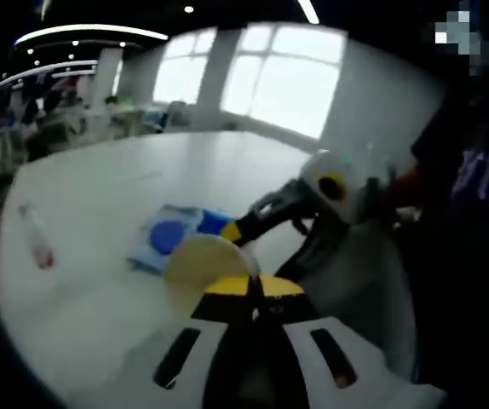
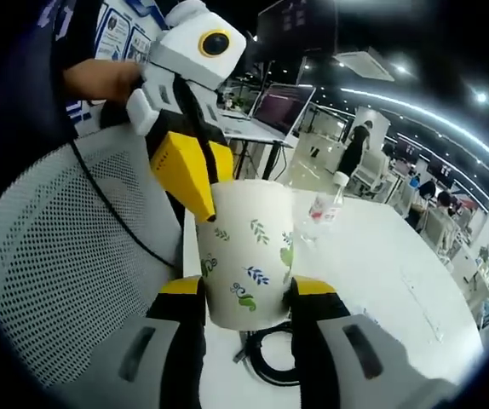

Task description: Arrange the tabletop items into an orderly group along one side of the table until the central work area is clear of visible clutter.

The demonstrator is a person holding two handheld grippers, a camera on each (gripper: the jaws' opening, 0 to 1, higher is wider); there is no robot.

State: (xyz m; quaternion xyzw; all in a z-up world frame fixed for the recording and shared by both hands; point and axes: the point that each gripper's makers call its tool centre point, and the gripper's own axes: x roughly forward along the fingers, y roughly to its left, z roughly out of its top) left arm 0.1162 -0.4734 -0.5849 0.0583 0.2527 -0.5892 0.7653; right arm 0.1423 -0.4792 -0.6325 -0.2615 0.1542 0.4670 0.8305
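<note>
The white paper cup printed with green and blue leaf sprigs (image 2: 249,256) sits upright between my right gripper (image 2: 249,294)'s two yellow-tipped fingers (image 2: 181,288); both pads press against its lower wall, one on each side, so I am grasping it near its base, with the fingers spread about the width of the cup's bottom. My left gripper (image 2: 195,183) comes into the right gripper view from above and to the left, its yellow fingertip resting on or just inside the cup's rim at the near-left side; whether it actually touches the rim I cannot tell. In the left gripper view the same cup's pale round mouth (image 1: 208,260) lies directly ahead of my left gripper (image 1: 255,288), whose yellow fingertips are drawn close together with only a thin dark gap between them, right at the rim; they grip nothing that I can make out. The right gripper (image 1: 244,228) reaches in there from the right, beside the cup. Just beyond the cup lies a flat blue-and-white packet (image 1: 169,234) on the white tabletop (image 1: 142,179), and well apart, toward the table's left edge, a clear plastic bottle with a red label (image 1: 38,239) lies on its side. In the right gripper view a clear bottle with a white cap (image 2: 323,209) stands behind the cup, a black cable (image 2: 270,358) coils under it, and a grey mesh chair back (image 2: 66,247) is to the left.
</note>
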